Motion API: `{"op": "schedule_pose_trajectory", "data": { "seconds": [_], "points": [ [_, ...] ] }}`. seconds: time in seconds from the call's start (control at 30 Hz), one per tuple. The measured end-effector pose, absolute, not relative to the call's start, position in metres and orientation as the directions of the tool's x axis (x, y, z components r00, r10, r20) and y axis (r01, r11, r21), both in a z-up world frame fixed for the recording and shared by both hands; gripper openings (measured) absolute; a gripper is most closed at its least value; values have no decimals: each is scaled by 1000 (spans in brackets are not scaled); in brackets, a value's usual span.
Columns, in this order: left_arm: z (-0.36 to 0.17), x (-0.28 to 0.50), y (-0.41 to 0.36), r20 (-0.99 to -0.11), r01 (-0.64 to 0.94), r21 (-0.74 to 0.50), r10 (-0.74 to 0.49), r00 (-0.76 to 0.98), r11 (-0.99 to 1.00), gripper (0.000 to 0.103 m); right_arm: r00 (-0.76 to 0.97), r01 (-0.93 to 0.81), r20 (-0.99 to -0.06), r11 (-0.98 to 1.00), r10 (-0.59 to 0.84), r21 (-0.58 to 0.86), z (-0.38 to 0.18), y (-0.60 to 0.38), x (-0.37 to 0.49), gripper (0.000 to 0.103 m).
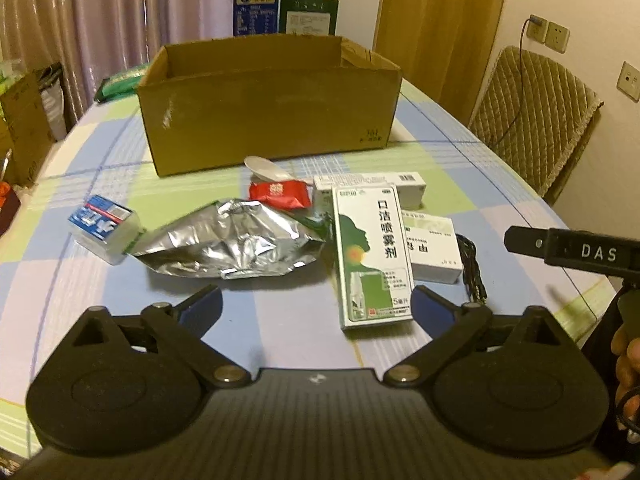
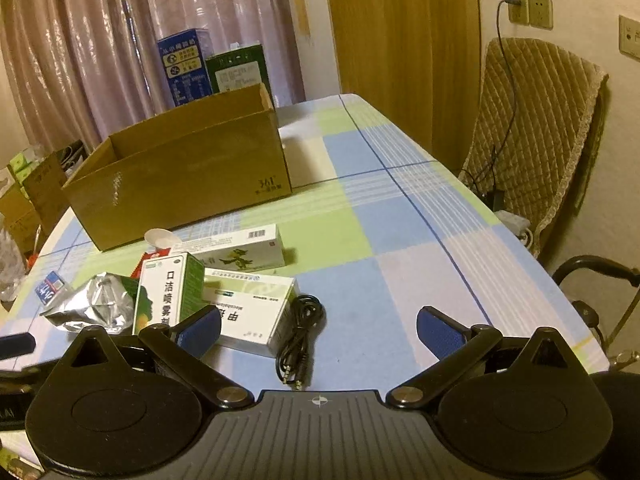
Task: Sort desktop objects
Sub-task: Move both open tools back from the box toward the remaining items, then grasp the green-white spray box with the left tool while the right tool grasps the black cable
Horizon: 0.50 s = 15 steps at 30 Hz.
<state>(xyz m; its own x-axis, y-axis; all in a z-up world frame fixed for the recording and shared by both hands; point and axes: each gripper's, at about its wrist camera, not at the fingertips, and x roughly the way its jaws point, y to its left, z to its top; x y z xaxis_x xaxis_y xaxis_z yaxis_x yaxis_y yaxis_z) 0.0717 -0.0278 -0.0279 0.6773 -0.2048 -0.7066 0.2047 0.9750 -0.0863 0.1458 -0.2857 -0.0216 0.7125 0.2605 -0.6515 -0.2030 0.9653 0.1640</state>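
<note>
Pink curtains [image 1: 92, 20], wood door [image 2: 400, 40] (dim rm)

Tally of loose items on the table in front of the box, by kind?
Medicine boxes: 3, the spray box, flat white box, long box
Blue-and-white pack: 1
Foil bag: 1
Red packet: 1
White spoon: 1
Black cable: 1
Total: 8

The right gripper [image 2: 318, 330], its blue-padded jaws spread wide and empty, hovers above a checked tablecloth [image 2: 400, 232], where a coiled black audio cable [image 2: 300, 336] lies just beside a white medicine box [image 2: 256, 316], with an open brown cardboard box [image 2: 180, 176] beyond.
</note>
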Motion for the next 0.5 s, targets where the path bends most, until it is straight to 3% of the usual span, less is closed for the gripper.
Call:
{"op": "schedule_pose_trajectory", "data": {
  "seconds": [0.3,0.5],
  "points": [
    [-41,85,-40,-730,229,-85,-217,649,970,90,705,-187,-669,972,234,143,-32,-288,152,101],
    [-50,95,-47,-739,246,-90,-230,633,965,80,702,-176,-681,977,209,118,-40,-285,155,101]
  ]
}}
